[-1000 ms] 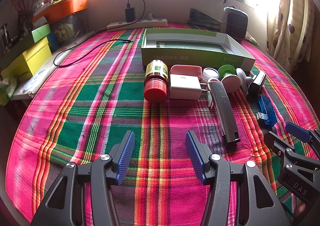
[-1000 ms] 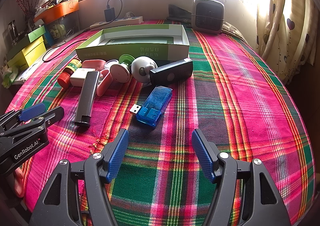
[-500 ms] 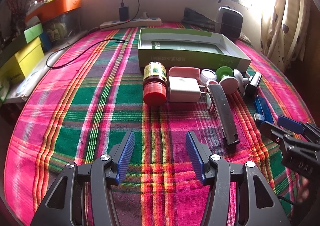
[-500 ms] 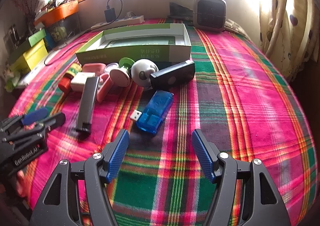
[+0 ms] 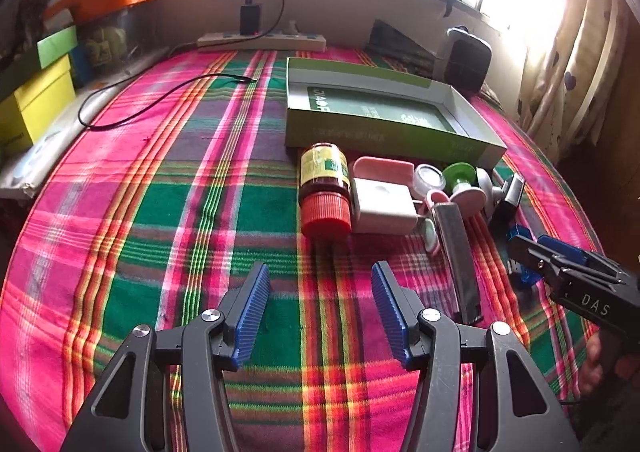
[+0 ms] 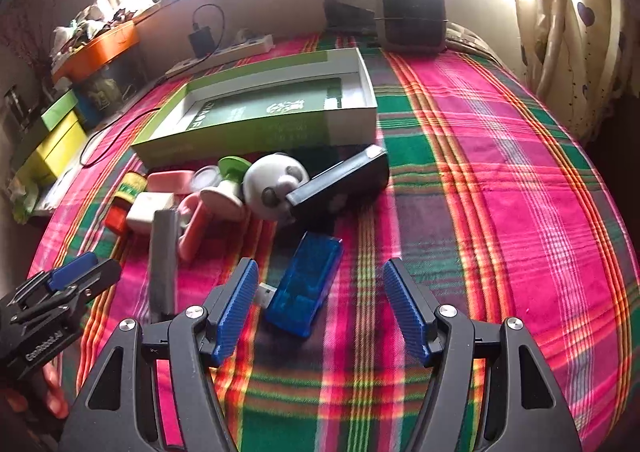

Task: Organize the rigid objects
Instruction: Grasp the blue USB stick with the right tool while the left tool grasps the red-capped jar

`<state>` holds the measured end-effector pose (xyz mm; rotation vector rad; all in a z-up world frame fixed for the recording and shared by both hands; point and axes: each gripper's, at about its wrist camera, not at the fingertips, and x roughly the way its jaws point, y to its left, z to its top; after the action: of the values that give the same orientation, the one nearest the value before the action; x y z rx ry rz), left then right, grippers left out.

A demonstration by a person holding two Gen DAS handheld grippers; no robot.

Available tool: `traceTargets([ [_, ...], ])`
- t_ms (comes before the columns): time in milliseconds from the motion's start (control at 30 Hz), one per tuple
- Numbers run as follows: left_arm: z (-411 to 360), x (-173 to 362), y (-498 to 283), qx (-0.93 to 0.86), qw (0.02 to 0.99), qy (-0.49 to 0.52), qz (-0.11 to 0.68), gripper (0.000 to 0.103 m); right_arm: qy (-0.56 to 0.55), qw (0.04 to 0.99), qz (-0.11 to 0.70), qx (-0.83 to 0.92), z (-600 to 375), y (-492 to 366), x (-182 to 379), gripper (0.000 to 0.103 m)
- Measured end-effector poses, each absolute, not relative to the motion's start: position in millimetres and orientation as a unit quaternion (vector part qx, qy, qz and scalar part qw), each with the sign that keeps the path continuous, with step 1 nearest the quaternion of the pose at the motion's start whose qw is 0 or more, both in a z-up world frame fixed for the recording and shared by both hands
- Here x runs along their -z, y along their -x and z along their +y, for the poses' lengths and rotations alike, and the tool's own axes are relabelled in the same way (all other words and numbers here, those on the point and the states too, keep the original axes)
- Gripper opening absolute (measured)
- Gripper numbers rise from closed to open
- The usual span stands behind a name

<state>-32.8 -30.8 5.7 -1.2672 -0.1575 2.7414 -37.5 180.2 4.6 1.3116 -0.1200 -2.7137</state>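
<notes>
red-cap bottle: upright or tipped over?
Tipped. The red-cap bottle lies on its side on the plaid cloth, cap toward the left gripper, base toward the green box.

Your open green cardboard box (image 6: 256, 119) sits at the back of the plaid cloth (image 6: 500, 187). Before it runs a row — red-capped brown bottle (image 5: 325, 187) leftmost, white plug adapter (image 5: 382, 205) beside it, black rectangular device (image 6: 340, 187) rightmost. The translucent blue USB stick (image 6: 306, 284) lies nearest you, between your right gripper's (image 6: 320, 308) fingers.
</notes>
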Motion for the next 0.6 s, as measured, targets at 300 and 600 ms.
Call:
traceTargets([
  [300, -34, -15, 48, -0.908, 0.060, 0.412, -0.050, 0.052, -0.436, 0.053, -0.027, 0.898, 180, 43, -3, 0.057],
  [600, -33, -24, 61, -0.911, 0.060, 0.406, -0.038, 0.052, -0.434, 0.054, 0.003, 0.899, 178, 40, -3, 0.037],
])
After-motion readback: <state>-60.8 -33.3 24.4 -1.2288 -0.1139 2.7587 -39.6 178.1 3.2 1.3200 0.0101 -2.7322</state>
